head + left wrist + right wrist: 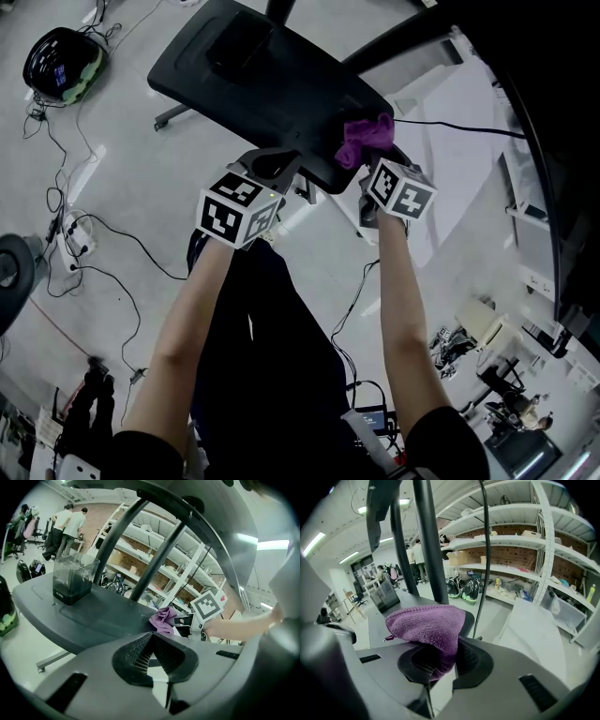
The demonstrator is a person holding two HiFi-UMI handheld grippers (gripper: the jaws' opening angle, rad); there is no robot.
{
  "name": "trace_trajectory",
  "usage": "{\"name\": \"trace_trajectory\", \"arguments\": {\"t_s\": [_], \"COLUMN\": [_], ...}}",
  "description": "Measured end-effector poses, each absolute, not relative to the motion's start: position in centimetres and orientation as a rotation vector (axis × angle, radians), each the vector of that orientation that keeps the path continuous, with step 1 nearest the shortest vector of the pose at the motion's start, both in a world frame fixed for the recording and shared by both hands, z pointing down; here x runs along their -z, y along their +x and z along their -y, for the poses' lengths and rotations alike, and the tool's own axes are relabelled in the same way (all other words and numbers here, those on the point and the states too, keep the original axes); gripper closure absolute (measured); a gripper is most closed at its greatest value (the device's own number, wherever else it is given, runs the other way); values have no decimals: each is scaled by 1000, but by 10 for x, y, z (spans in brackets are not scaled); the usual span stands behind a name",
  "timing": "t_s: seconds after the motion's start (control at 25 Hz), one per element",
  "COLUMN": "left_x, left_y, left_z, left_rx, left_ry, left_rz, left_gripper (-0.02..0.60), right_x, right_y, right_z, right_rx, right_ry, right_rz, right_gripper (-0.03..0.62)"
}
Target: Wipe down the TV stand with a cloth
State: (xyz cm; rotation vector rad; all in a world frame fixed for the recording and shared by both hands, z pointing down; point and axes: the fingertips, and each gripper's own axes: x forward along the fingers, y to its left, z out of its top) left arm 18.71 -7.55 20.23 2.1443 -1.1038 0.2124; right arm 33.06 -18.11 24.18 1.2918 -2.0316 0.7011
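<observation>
The right gripper (442, 666) has its jaws clamped on the lower fold of the purple cloth (425, 626). The bunched bulk of the cloth bulges forward and up from them, at the near right edge of the TV stand (272, 80) base. The left gripper (153, 654) has its jaws together on nothing, just beside that same edge. In the head view the base's long axis runs from upper left to lower right. Wiping looks barely begun: the stretch towards the dark container (73, 579) and the poles probably remains to be covered.
</observation>
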Motion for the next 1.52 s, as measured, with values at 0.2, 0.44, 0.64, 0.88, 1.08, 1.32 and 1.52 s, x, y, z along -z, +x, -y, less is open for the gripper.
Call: {"name": "trace_trajectory", "arguments": {"t_s": [0.2, 0.44, 0.64, 0.88, 1.08, 1.32, 1.52], "left_x": [-205, -209, -204, -201, -203, -206, -216], "left_y": [190, 184, 168, 111, 38, -63, -129], "left_z": [69, 65, 71, 72, 66, 71, 76], "left_rx": [-202, -194, -187, -186, -198, -244, -242], "left_ry": [2126, 2111, 2123, 2106, 2066, 2046, 1998], "left_rz": [1125, 1128, 1133, 1161, 1201, 1288, 1359], "left_gripper": [575, 575, 575, 575, 575, 575, 575], "right_x": [-242, -236, -214, -186, -182, -190, -198], "right_y": [346, 348, 313, 206, 106, -7, -79], "right_z": [176, 168, 161, 140, 117, 106, 116], "right_rx": [-717, -758, -834, -867, -897, -886, -897], "right_ry": [1347, 1444, 1448, 1279, 1094, 910, 818], "right_rz": [2026, 1994, 2070, 2237, 2318, 2382, 2425], "right_gripper": [517, 517, 517, 517, 517, 516, 516]}}
